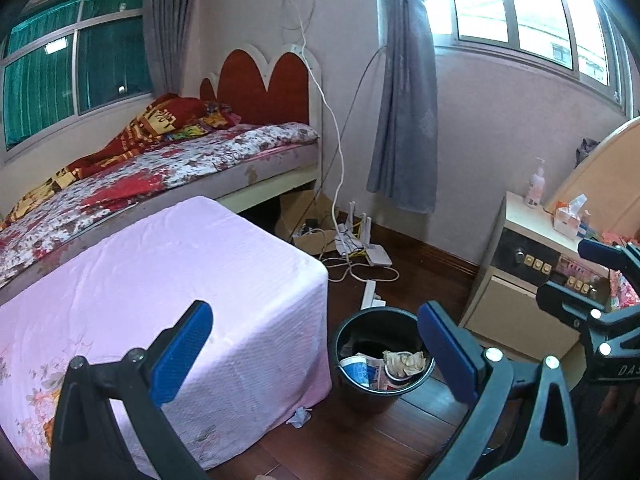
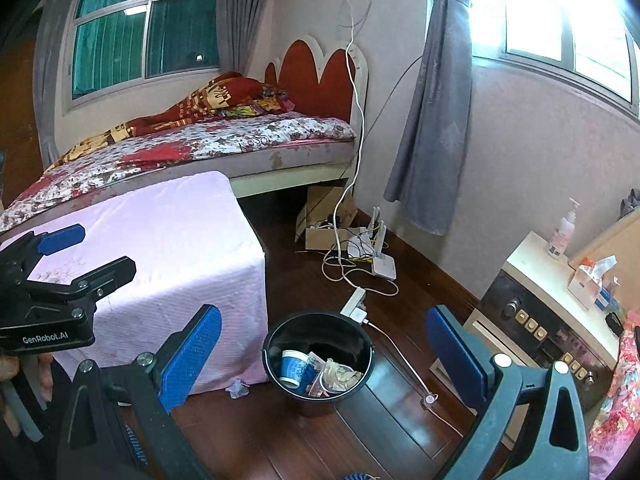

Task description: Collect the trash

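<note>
A black trash bin stands on the wood floor beside a pink-covered block. It holds a blue paper cup and crumpled wrappers. A small crumpled bluish scrap lies on the floor at the block's foot, left of the bin. My left gripper is open and empty, held above bin and block; it also shows in the right wrist view. My right gripper is open and empty above the bin; it also shows in the left wrist view.
The pink-covered block sits in front of a floral bed. A router, power strip and white cables lie on the floor by the wall. A bedside cabinet with a pump bottle and tissue box stands at right.
</note>
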The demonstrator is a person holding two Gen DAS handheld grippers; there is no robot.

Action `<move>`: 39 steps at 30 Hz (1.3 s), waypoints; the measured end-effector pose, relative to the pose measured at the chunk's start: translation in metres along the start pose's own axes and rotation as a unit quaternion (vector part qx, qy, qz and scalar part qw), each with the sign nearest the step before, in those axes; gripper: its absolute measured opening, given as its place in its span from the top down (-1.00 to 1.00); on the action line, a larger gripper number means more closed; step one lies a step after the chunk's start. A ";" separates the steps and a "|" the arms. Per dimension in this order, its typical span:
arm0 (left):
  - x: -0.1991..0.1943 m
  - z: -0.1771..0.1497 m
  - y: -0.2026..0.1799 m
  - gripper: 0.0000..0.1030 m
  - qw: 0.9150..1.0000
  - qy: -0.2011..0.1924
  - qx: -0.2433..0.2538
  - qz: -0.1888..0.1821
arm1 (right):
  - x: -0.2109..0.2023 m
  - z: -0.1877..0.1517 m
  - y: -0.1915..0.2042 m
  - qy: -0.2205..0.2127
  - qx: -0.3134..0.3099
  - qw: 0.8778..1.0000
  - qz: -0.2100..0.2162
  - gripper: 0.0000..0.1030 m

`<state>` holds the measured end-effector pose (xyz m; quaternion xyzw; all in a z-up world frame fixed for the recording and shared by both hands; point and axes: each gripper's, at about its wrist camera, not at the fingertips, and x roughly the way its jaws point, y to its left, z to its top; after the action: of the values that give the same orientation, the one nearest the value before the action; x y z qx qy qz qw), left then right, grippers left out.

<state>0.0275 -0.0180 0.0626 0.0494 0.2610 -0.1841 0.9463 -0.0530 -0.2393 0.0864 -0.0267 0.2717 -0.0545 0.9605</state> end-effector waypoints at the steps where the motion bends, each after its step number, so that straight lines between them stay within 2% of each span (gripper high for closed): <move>1: -0.001 -0.001 0.000 -0.99 1.000 0.000 -0.001 0.002 | 0.000 0.000 0.000 0.000 0.000 1.000 0.000 -1.00; 9: -0.007 -0.002 0.003 -0.99 1.000 -0.010 -0.006 0.013 | -0.001 0.000 0.001 -0.004 0.003 1.000 0.000 -1.00; 39: -0.009 0.001 -0.002 -0.99 1.000 -0.011 -0.002 0.008 | -0.004 0.002 -0.005 -0.008 0.007 1.000 -0.001 -1.00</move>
<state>0.0203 -0.0175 0.0682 0.0476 0.2507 -0.1766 0.9506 -0.0554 -0.2442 0.0905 -0.0207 0.2637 -0.0576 0.9627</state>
